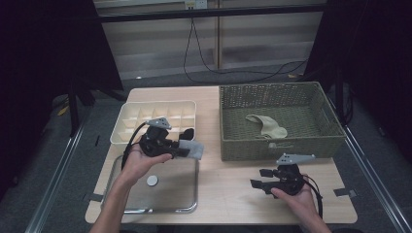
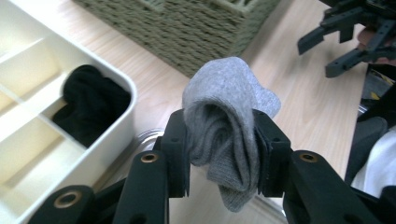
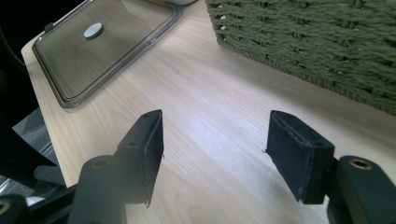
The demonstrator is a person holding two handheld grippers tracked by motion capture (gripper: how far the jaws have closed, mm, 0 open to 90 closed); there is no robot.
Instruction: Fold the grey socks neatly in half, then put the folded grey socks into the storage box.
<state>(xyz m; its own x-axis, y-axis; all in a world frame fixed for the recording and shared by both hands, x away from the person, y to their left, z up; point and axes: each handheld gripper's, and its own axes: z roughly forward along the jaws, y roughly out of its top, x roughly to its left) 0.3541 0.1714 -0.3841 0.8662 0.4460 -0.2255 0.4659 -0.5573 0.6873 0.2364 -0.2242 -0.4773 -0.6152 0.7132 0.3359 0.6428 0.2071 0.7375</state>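
The left claw (image 2: pixel 223 154) is pinching a rolled grey sock (image 2: pixel 229 121) between its two black jaws, and in the high view the left claw (image 1: pixel 187 149) is holding that sock (image 1: pixel 193 149) above the bench (image 1: pixel 228 194), just past the near right corner of the cream divided tray (image 1: pixel 127 114). A black sock (image 2: pixel 91 109) is already sitting in one of the tray's compartments on that side. A clear lid (image 1: pixel 121 196) with a small round knob (image 1: pixel 152 180) is lying flat on the bench under the person's left forearm.

The right claw (image 3: pixel 215 154) is standing spread with nothing between its pads, hovering low over bare bench in front of the wicker basket (image 1: pixel 228 141); in the high view the right claw (image 1: pixel 265 178) is well apart from the sock. A beige sock (image 1: pixel 266 125) is lying on the basket's floor.

The grey sock is looking light, soft and easily squashed, so it is bulging above the jaws and hanging loose below them. Being a roll, it is likely to unfurl if gripped by an edge, so the best hold is probably across the thick middle of the bundle, as the claw is doing now. It is not fragile, and the knit should be giving the pads good friction.
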